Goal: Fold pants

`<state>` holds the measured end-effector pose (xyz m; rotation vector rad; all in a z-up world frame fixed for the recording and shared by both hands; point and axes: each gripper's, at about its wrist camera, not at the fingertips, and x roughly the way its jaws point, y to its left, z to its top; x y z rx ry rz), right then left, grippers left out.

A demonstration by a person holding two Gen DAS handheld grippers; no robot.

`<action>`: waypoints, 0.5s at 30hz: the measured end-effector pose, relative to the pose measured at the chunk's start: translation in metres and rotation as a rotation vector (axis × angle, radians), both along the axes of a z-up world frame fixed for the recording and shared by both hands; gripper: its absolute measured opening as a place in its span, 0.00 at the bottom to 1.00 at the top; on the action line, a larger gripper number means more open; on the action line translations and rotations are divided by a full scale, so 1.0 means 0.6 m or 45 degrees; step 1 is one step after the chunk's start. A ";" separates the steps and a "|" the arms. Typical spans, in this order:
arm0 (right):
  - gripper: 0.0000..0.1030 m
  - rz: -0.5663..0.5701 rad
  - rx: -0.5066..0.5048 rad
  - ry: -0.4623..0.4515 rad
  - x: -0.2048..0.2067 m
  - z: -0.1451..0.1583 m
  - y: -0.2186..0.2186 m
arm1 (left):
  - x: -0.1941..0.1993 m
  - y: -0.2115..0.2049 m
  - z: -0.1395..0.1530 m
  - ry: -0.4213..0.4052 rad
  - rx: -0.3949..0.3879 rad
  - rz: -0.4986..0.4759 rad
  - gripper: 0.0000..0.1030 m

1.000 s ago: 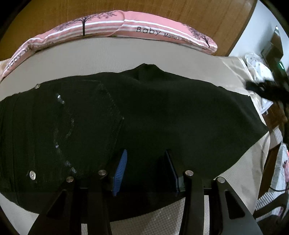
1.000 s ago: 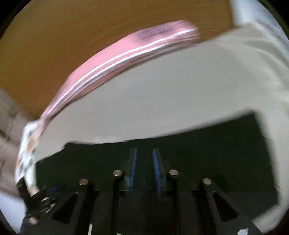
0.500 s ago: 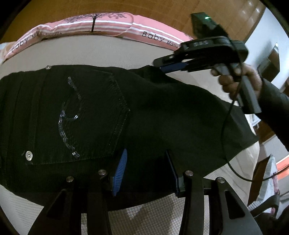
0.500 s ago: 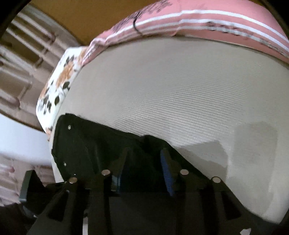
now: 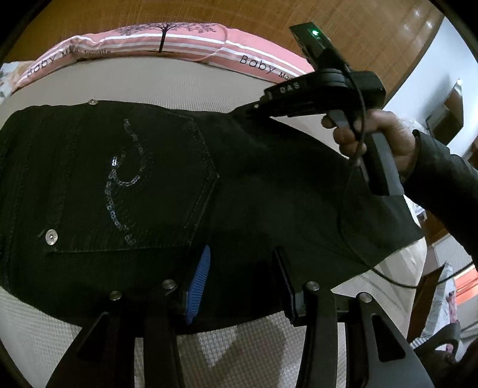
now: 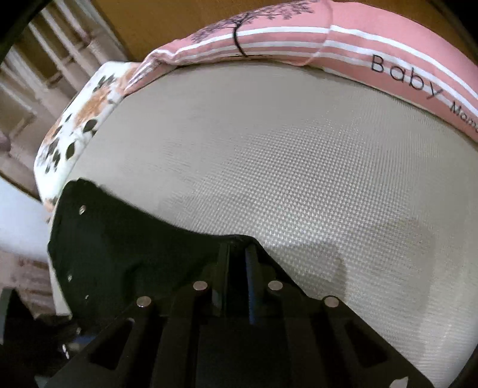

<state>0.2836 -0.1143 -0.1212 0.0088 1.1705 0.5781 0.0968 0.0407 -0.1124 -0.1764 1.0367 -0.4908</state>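
Black pants (image 5: 269, 194) lie flat across a beige mattress (image 5: 149, 80), back pocket with sequins (image 5: 134, 185) facing up. My left gripper (image 5: 242, 262) hovers at the pants' near edge. It is open, and its blue pads (image 5: 200, 277) are apart over flat fabric. A hand (image 5: 382, 134) holds my right gripper (image 5: 254, 106) at the far edge of the pants. In the right wrist view the right gripper (image 6: 237, 249) has its jaws closing. They stand almost together, with a raised peak of the pants (image 6: 119, 238) pinched between them.
A pink striped pillow (image 5: 179, 44) lies along the wooden headboard (image 5: 209, 15) behind the mattress. A floral cushion (image 6: 80, 125) sits at the mattress's left corner. A black cable (image 5: 343, 209) hangs from the right gripper over the pants. Furniture stands past the bed's right edge.
The right gripper swung in from the pant leg's end to the far middle edge of the pants, and its jaws narrowed onto the fabric. The left gripper shifted slightly along the near edge.
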 end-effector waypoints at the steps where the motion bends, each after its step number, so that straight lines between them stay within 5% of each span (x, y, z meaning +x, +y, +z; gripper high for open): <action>1: 0.12 -0.019 0.009 0.003 0.000 0.001 -0.001 | 0.000 0.000 0.002 0.003 0.006 -0.007 0.43; 5: 0.30 -0.109 0.035 -0.060 -0.017 0.032 -0.022 | 0.008 0.019 0.022 0.029 -0.001 0.059 0.43; 8: 0.32 -0.175 0.064 -0.148 -0.052 0.070 -0.061 | 0.010 0.058 0.048 -0.058 0.031 0.163 0.43; 15: 0.33 -0.365 0.043 -0.171 -0.142 0.081 -0.176 | 0.025 0.160 0.034 -0.024 0.139 0.395 0.43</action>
